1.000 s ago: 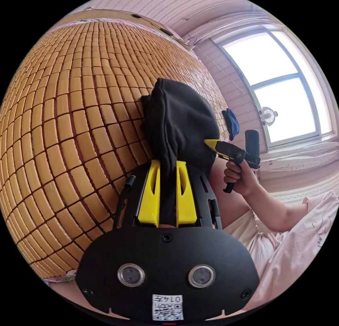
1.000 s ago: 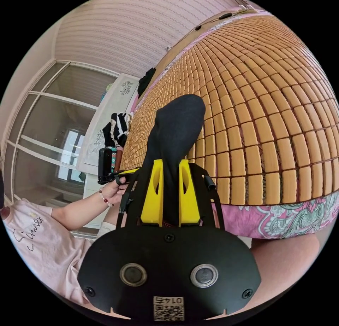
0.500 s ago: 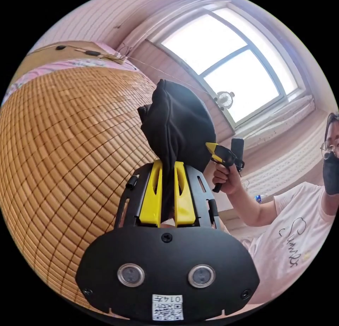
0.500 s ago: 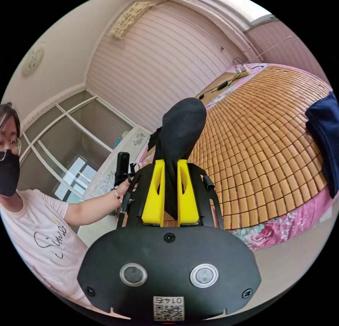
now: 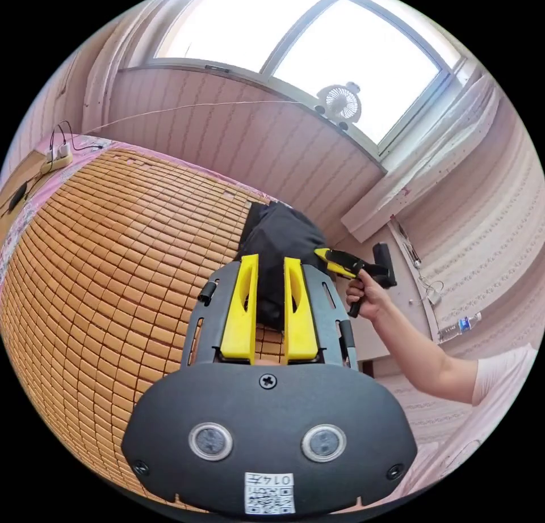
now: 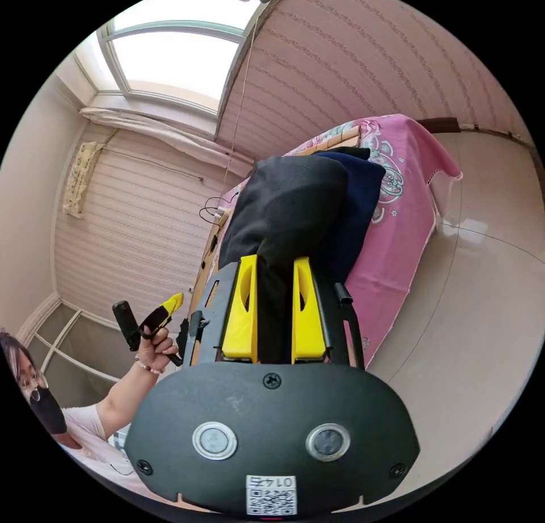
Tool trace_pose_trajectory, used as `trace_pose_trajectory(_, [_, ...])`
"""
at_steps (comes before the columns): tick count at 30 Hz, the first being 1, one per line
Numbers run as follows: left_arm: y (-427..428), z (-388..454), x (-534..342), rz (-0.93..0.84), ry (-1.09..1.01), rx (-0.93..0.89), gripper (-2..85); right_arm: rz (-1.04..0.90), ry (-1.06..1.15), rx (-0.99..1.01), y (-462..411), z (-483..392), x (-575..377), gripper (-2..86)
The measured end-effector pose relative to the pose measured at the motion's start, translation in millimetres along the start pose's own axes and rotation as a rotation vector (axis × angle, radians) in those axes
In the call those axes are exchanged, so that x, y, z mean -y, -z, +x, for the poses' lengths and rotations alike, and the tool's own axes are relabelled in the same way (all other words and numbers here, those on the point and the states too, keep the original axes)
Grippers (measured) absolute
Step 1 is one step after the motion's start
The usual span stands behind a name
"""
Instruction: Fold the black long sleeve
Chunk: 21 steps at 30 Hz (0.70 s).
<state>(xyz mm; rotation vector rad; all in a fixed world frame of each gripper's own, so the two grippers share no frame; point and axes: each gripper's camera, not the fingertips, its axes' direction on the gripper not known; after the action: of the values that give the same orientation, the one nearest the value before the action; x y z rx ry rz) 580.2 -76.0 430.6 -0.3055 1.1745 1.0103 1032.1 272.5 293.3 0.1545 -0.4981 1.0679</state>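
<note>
Black long sleeve (image 5: 281,245) hangs bunched above the bamboo-mat bed (image 5: 113,251), clamped between the left gripper (image 5: 269,268) fingers; the right gripper (image 6: 272,268) fingers likewise clench a thick wad of it. Such bulky grips could slip, I judge, or set it down crooked. Just beyond the right fingers a navy garment (image 6: 355,205) crowds the bed's pink-sheeted edge (image 6: 409,205).

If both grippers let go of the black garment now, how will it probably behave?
The black garment bunches softly between the right gripper jaws, so it is probably floppy and would slump. It looks light, and should settle on the bamboo mat without sliding.
</note>
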Motion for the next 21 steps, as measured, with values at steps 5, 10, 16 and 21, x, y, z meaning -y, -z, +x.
trace_pose_trajectory(5, [58.2,44.1,-75.5,0.007,-0.067,0.095,6.6,0.008,0.014,-0.089,9.2,-12.4,-54.0,10.9])
trace_pose_trajectory(10, [177.3,118.8,-197.8,0.1,-0.096,0.351,5.7,-0.066,0.317,-0.23,10.2,-93.7,-147.8,10.5])
trace_pose_trajectory(16, [312.2,209.9,-374.9,0.216,0.166,0.858,4.6,-0.394,0.914,-0.499,-79.5,-254.9,-335.1,6.8])
trace_pose_trajectory(21, [397.0,283.5,-516.7,0.178,0.437,1.015,0.2,-0.525,1.389,-0.379,-150.1,-372.8,-501.5,0.1])
